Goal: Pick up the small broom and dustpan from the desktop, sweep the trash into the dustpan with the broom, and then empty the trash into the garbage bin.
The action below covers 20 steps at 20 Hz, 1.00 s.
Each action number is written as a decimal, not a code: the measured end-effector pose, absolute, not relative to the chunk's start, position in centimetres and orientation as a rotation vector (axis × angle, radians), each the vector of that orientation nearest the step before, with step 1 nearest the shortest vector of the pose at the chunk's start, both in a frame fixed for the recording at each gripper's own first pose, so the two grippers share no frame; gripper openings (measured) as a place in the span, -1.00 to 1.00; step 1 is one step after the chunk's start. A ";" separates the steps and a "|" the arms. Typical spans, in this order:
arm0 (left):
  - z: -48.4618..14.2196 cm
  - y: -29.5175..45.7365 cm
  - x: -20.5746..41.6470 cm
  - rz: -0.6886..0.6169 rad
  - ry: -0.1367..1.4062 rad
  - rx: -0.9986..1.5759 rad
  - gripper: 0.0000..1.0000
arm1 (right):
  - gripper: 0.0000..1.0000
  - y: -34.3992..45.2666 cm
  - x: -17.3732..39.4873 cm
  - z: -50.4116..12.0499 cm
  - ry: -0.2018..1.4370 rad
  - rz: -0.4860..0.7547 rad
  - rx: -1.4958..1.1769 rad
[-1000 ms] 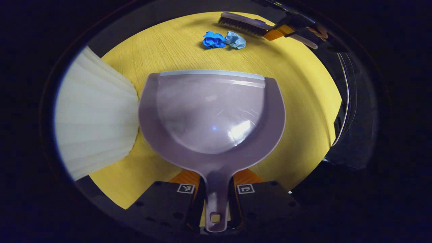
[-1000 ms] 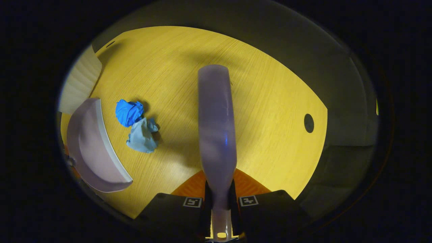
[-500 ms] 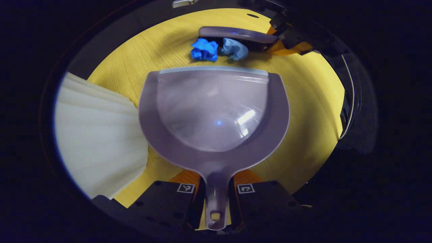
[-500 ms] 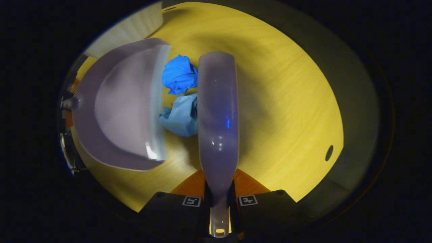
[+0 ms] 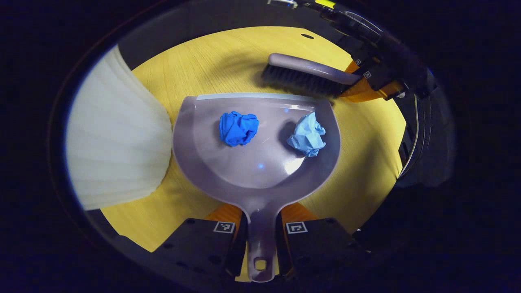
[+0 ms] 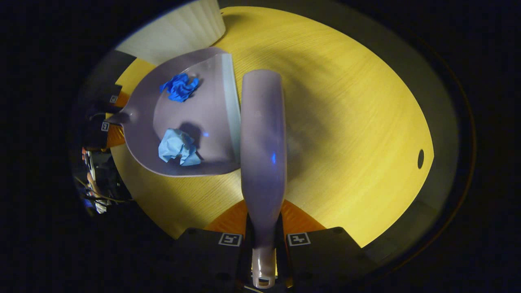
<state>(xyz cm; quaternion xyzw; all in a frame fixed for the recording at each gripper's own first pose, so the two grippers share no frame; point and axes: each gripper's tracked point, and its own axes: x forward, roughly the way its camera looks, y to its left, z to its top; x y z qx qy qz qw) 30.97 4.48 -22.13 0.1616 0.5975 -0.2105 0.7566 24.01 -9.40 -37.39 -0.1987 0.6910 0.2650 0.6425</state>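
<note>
The left claw (image 5: pixel 260 240) is pinching the dustpan (image 5: pixel 256 171) by its handle, both fingers pressing on it, and is keeping the pan low on the yellow tabletop (image 5: pixel 195 69) with its pale front lip toward the far side, probably so that swept trash can slide in rather than under it. The right claw (image 6: pixel 263 244) is gripping the small broom (image 6: pixel 262 142) by its handle in the same way. In the left gripper view the broom's bristles are hanging just beyond the pan's lip at the far right, apparently guarding the open mouth.

Inside the pan the two pieces of trash are lying apart: a dark blue crumpled wad (image 5: pixel 238 128) to the left and a light blue crumpled wad (image 5: pixel 307 134) to the right, both well past the lip. No other trash is showing on the tabletop.

Just to the left of the pan, a ribbed white garbage bin (image 5: pixel 118 138) is standing on the tabletop. The sweeping looks done; tipping the pan over that bin is the step remaining.
</note>
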 end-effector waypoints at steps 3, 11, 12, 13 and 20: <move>-17.8 6.2 29.2 -0.470 1.250 0.336 -0.41 | -0.48 -12.6 23.3 -38.7 1.552 0.537 -0.417; -3.0 10.0 22.2 -0.477 1.169 0.319 -0.42 | -0.48 -13.1 21.4 -40.7 1.523 0.435 -0.184; -1.0 11.1 22.1 -0.441 1.162 0.289 -0.42 | -0.47 -12.7 21.5 -40.8 1.508 0.438 -0.137; 1.0 12.0 21.6 -0.404 1.150 0.279 -0.41 | -0.47 -12.5 21.3 -41.1 1.491 0.442 -0.103; 10.0 15.3 25.9 -0.217 1.076 0.210 -0.46 | -0.47 -11.9 21.1 -42.3 1.443 0.489 -0.012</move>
